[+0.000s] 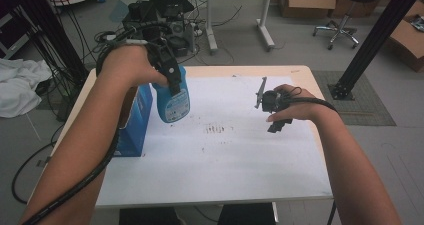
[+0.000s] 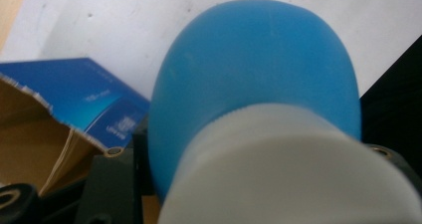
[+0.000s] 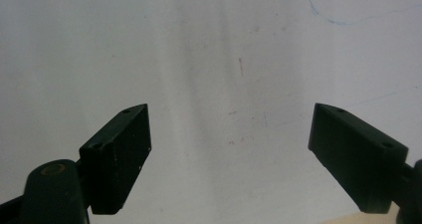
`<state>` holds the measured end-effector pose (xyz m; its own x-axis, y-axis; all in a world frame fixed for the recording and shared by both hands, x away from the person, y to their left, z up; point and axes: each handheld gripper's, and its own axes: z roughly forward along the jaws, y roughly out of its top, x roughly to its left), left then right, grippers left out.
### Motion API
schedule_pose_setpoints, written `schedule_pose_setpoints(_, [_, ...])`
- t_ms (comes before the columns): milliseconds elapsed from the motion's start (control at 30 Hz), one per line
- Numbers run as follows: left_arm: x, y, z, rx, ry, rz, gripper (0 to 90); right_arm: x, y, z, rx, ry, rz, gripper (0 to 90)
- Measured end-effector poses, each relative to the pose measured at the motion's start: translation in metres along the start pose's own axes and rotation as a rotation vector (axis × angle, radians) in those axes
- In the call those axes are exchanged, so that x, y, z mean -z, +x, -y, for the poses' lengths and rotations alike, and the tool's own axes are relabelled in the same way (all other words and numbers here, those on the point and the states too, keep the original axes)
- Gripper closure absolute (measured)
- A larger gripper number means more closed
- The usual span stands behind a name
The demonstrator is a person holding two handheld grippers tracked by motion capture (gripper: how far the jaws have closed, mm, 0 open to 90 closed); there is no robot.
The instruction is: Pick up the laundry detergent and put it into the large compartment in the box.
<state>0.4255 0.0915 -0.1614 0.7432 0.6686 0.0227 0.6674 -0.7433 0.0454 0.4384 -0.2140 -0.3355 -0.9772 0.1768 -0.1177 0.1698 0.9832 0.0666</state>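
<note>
No words clear enough to read. Blue bottle (image 1: pixel 172 101) has label with small white print, too blurry. Blue box (image 2: pixel 94 102) has tiny white print on side, too blurry. White sheet (image 1: pixel 225 150) on desk has dark marks, not letters.

At the centre left of the frame, the left gripper (image 1: pixel 170 77) holds a blue bottle (image 1: pixel 172 102) above the white sheet (image 1: pixel 225 155), beside a blue box (image 1: pixel 135 130). At the centre right, the right gripper (image 1: pixel 275 116) hangs over the sheet.
</note>
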Motion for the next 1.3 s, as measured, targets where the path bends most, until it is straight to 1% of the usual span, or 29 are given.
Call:
schedule_pose_setpoints(67, [0.006,0.003,0.002,0.033,0.001,-0.007,40.7,0.001,0.0,0.0,0.001,0.002,0.002,17.1])
schedule_pose_setpoints(100, [0.006,0.003,0.002,0.033,0.001,-0.007,40.7,0.001,0.0,0.0,0.001,0.002,0.002,17.1])
schedule_pose_setpoints(133, [0.012,0.005,0.005,0.061,0.003,-0.016,40.7,0.0,0.0,-0.001,0.004,-0.002,-0.001,17.1])
schedule_pose_setpoints(167, [0.012,0.005,0.005,0.061,0.003,-0.016,40.7,0.0,0.0,-0.001,0.003,-0.006,-0.003,17.1])
schedule_pose_setpoints(200, [0.018,0.009,0.007,0.082,0.005,-0.021,40.8,0.0,0.0,-0.001,0.003,-0.003,-0.002,17.1])
schedule_pose_setpoints(267, [0.024,0.012,0.009,0.117,-0.006,-0.019,40.8,0.001,0.0,-0.002,0.009,0.002,0.0,17.1])
schedule_pose_setpoints(300, [0.024,0.012,0.009,0.117,-0.006,-0.019,40.8,0.001,0.0,-0.002,0.007,-0.001,0.001,17.1])
schedule_pose_setpoints(333, [0.031,0.015,0.012,0.135,-0.011,-0.025,40.8,0.001,0.0,-0.003,0.009,0.0,0.001,17.1])
schedule_pose_setpoints(367, [0.033,0.017,0.014,0.15,-0.018,-0.03,40.7,0.002,0.0,-0.003,0.014,-0.001,0.003,17.1])
schedule_pose_setpoints(400, [0.033,0.017,0.014,0.15,-0.018,-0.03,40.8,0.002,0.001,-0.003,0.012,-0.003,0.001,17.1])
schedule_pose_setpoints(433, [0.039,0.02,0.017,0.175,-0.022,-0.039,40.8,0.002,0.001,-0.003,0.012,-0.002,0.002,17.1])
schedule_pose_setpoints(467, [0.041,0.022,0.019,0.192,-0.025,-0.039,40.8,0.002,0.001,-0.004,0.013,0.0,0.001,17.1])
schedule_pose_setpoints(633, [0.054,0.035,0.029,0.243,-0.016,-0.055,40.7,0.002,0.001,-0.005,0.02,0.007,-0.002,17.1])
schedule_pose_setpoints(700, [0.059,0.04,0.035,0.274,-0.021,-0.058,40.7,0.003,0.001,-0.007,0.027,0.015,-0.001,17.1])
schedule_pose_setpoints(733, [0.059,0.04,0.035,0.274,-0.021,-0.058,40.7,0.003,0.001,-0.007,0.027,0.015,-0.001,17.1])
schedule_pose_setpoints(767, [0.065,0.046,0.041,0.3,-0.027,-0.056,40.7,0.004,0.001,-0.008,0.031,0.012,-0.001,17.2])
schedule_pose_setpoints(800, [0.066,0.049,0.043,0.319,-0.033,-0.055,40.7,0.004,0.0,-0.008,0.03,0.009,0.0,17.2])
schedule_pose_setpoints(900, [0.072,0.058,0.052,0.365,-0.026,-0.059,40.7,0.005,-0.001,-0.009,0.032,0.006,0.003,17.2])
schedule_pose_setpoints(967, [0.074,0.065,0.058,0.405,-0.018,-0.061,40.7,0.004,-0.001,-0.011,0.036,0.004,0.001,17.2])
schedule_pose_setpoints(1200, [0.076,0.086,0.082,0.578,-0.002,-0.058,40.7,-0.001,-0.001,-0.015,0.047,0.011,-0.003,17.2])
schedule_pose_setpoints(1267, [0.076,0.091,0.089,0.616,0.005,-0.063,40.7,-0.001,-0.001,-0.017,0.051,0.01,-0.003,17.2])
schedule_pose_setpoints(1300, [0.076,0.091,0.089,0.616,0.005,-0.063,40.7,-0.001,-0.001,-0.017,0.053,0.009,-0.002,17.2])
